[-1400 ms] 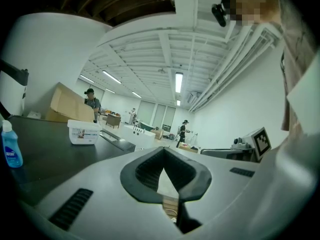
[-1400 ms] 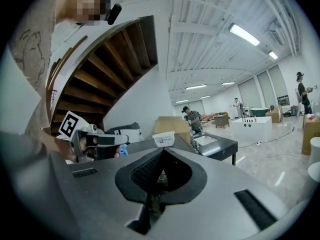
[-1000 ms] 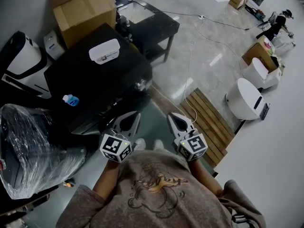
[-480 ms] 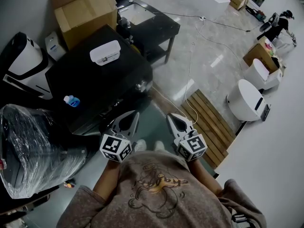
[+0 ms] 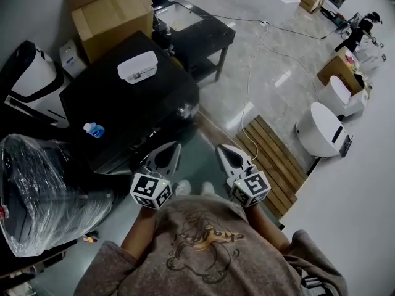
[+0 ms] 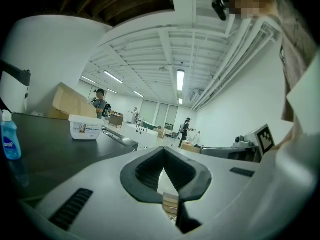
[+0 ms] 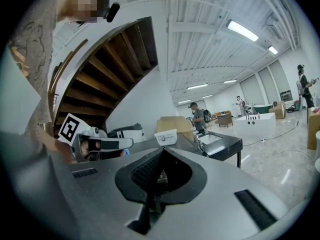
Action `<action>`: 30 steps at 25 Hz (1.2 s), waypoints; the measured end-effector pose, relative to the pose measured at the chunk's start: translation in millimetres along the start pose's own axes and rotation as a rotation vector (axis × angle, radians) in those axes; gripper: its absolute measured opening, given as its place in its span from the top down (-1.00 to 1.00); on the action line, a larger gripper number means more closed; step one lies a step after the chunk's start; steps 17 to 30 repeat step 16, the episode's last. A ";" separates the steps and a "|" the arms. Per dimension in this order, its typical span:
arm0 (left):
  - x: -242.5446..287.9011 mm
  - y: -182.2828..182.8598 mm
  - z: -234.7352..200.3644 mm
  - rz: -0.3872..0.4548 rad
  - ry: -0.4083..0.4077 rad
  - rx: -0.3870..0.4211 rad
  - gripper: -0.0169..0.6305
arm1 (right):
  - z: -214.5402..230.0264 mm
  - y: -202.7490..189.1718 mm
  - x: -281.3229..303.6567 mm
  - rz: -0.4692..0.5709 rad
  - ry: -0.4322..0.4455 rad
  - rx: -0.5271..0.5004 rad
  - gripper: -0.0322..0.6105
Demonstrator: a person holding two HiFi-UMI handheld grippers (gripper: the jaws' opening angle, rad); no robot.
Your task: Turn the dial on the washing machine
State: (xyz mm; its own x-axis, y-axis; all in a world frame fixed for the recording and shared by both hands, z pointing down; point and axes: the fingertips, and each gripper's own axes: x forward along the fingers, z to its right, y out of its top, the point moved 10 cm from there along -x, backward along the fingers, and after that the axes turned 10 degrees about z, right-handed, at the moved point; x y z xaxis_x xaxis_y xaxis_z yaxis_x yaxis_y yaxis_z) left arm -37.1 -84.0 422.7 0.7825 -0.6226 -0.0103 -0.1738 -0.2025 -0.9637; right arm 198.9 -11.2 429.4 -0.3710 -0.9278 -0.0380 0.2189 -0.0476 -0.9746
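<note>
1. The dial (image 5: 183, 110) is a small silvery knob at the front right corner of the washer (image 5: 133, 113), a black box-shaped machine ahead and to the left of the person. No gripper touches it.
2. On the washer's flat top stand a white tub (image 5: 137, 66) toward the back and a blue bottle (image 5: 92, 129) near the left edge, well apart from each other.
3. The left gripper (image 5: 174, 146) is held level at chest height, just in front of the washer's front face and below the dial. Its jaws are together at the tips with nothing between them.
4. The right gripper (image 5: 220, 148) is beside the left one, apart from it, and points the same way over the bare floor. Its jaws are likewise closed and empty.
5. A cardboard box (image 5: 111, 17) stands behind the washer, and a black table (image 5: 203, 36) is to the right of the box.
6. A plastic-wrapped bundle (image 5: 43, 190) lies left of the person, below the washer in the head view.
7. A wooden pallet (image 5: 271, 165) lies on the floor to the right, with a white appliance (image 5: 321, 128) beyond it.
</note>
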 end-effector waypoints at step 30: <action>-1.2 -4.7 1.7 -0.030 0.007 -0.001 0.95 | 5.1 -1.7 2.7 -0.020 0.033 -0.020 0.90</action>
